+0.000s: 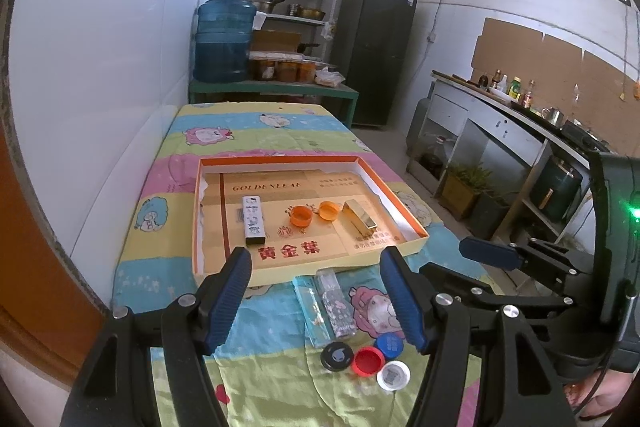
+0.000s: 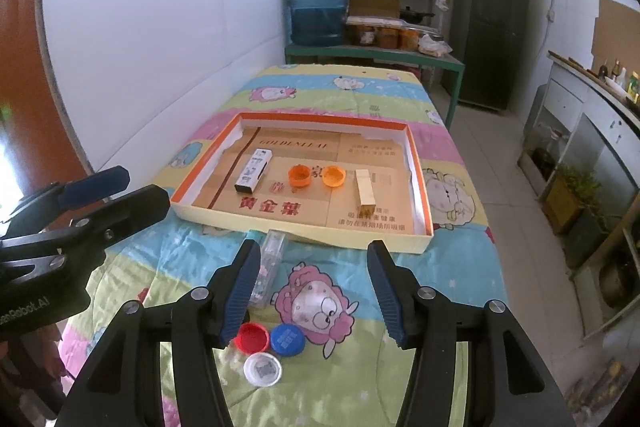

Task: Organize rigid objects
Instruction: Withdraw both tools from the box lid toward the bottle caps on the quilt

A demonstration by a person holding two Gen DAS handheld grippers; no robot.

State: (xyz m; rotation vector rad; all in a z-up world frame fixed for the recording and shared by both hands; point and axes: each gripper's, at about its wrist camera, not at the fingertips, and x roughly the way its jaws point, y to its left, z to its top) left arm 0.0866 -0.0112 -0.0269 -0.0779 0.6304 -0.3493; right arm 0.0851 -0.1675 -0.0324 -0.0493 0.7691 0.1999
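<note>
A shallow orange-rimmed cardboard box (image 1: 404,211) (image 2: 420,163) lies on the table. It holds a white-and-black lighter (image 1: 253,221) (image 2: 253,171), two orange caps (image 1: 301,215) (image 2: 299,175), and a gold box (image 1: 360,219) (image 2: 366,191). In front of it lie a clear patterned lighter (image 1: 335,301) (image 2: 269,267), a blue flat packet (image 1: 312,307), and black (image 1: 335,355), red (image 1: 368,361) (image 2: 252,338), blue (image 1: 390,343) (image 2: 287,339) and white (image 1: 394,375) (image 2: 262,369) caps. My left gripper (image 1: 320,301) and right gripper (image 2: 310,291) both hover open above these, holding nothing.
A cartoon-print cloth (image 1: 248,135) covers the table, which stands against a white wall on the left. Behind it are a green bench with a blue water jug (image 1: 224,39), shelves and a dark fridge (image 1: 376,51). A kitchen counter (image 1: 500,115) runs along the right.
</note>
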